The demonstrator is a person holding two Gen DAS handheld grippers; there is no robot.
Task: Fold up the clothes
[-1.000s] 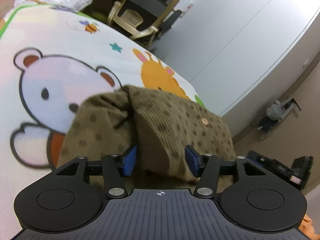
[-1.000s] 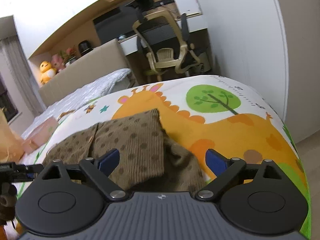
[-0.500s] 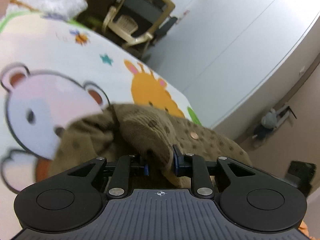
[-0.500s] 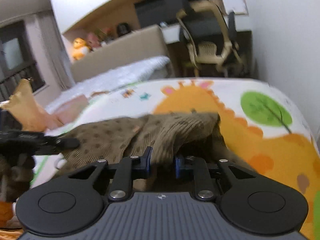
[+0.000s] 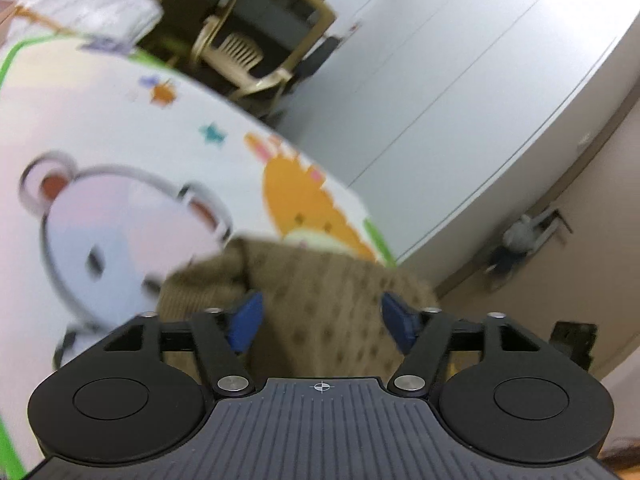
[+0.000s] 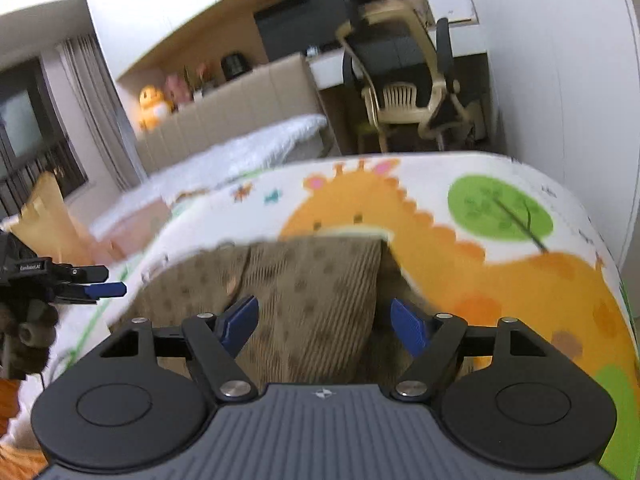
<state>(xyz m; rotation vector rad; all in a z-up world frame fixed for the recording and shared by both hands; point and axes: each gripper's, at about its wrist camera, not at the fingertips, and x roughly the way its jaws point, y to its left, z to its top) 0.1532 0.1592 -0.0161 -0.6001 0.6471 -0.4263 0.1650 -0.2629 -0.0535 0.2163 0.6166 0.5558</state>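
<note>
Jaws of both grippers stand released, blue pads spread wide with cloth lying between them but not pinched. Left gripper (image 5: 322, 318): poised low over the near edge of the brown dotted garment (image 5: 320, 280); it also appears at the far left of the right wrist view (image 6: 106, 284), held level above the bed and well apart from the right gripper (image 6: 323, 322). The garment lies on the cartoon-print blanket (image 5: 120, 120), partly folded: in the right wrist view (image 6: 312, 280) one ribbed panel sits doubled over the rest, its far edge just reaching the orange giraffe print (image 6: 360, 208). The white bear print (image 5: 112, 224) lies beside the garment's left edge. Behind the bed stand a beige chair (image 6: 400, 96) and a white wardrobe (image 5: 460, 80); both views are motion-blurred.

Step in hand, as judged: a fold has been laid down and let go, so the task is under way but not complete, since the bundle remains loose and uneven. The next move would call for choosing a fresh edge or corner, closing the jaws on a single layer rather than the whole stack, and carrying it across without dragging the lower layers out of line.
</note>
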